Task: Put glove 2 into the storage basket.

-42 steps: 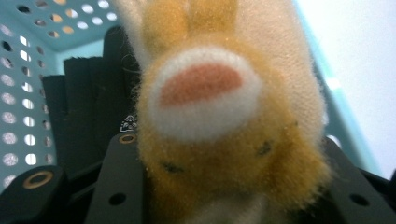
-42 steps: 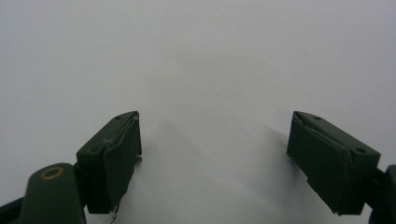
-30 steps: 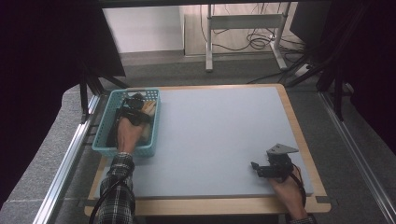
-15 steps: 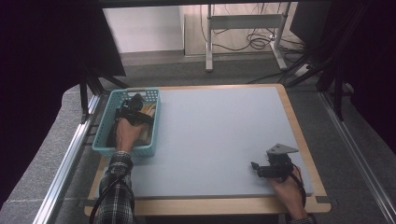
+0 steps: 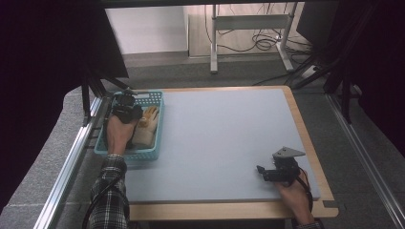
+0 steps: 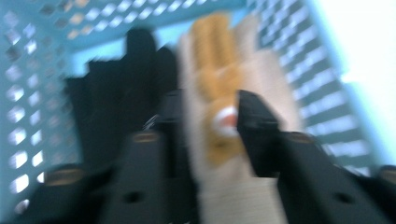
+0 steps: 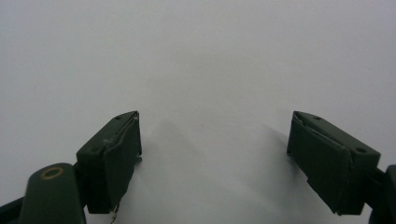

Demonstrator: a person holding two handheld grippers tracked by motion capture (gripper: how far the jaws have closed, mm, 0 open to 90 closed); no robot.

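Left tongs in the blue basket, apparently straddling a cream glove, blurred; right tongs apart over the bench.

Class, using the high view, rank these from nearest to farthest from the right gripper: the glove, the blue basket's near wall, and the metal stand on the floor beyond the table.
From the right gripper:
1. Basket near wall, left across the table.
2. Glove, inside the basket, slightly farther.
3. Stand, far back on the floor.

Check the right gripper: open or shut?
Open. The right gripper has its jaws spread wide above the bare table, nothing between them.
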